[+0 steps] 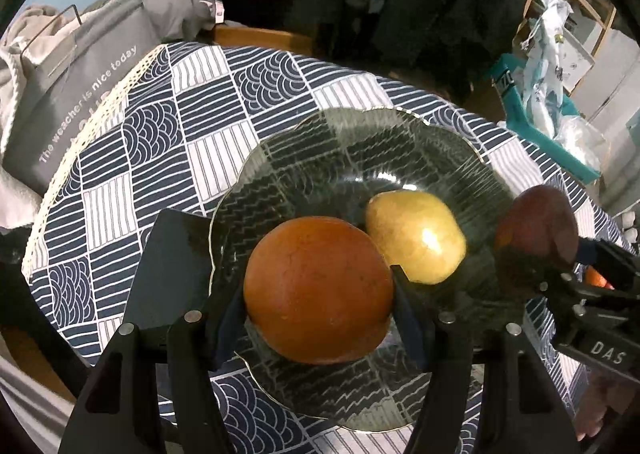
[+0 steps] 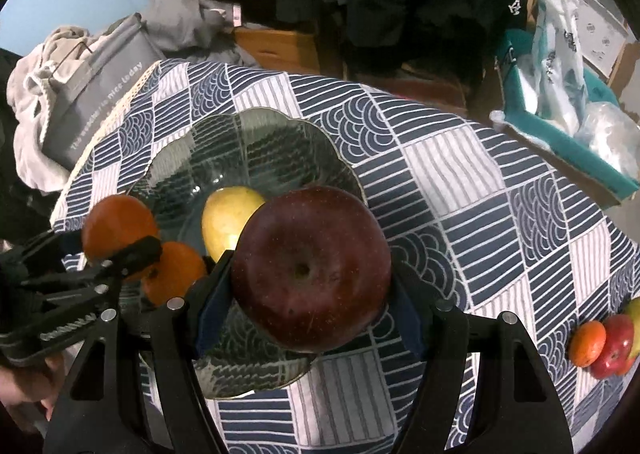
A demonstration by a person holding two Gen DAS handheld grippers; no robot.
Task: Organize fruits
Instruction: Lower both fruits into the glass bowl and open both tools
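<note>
A glass plate (image 1: 360, 150) (image 2: 280, 134) lies on the patterned tablecloth with a yellow fruit (image 1: 416, 236) (image 2: 228, 218) in it. My left gripper (image 1: 316, 310) is shut on an orange (image 1: 318, 290) held over the plate's near side; it shows at the left of the right wrist view (image 2: 116, 232), where a second orange (image 2: 176, 272) sits in the plate beside it. My right gripper (image 2: 310, 294) is shut on a dark red apple (image 2: 310, 268) over the plate's right rim. That apple also shows in the left wrist view (image 1: 536, 228).
An orange (image 2: 587, 343), a red apple (image 2: 616, 346) and a yellow-green fruit (image 2: 634, 318) lie together at the table's right edge. A grey bag (image 1: 76, 94) and clothes sit beyond the left edge. A teal box (image 2: 568, 134) with plastic bags stands at the far right.
</note>
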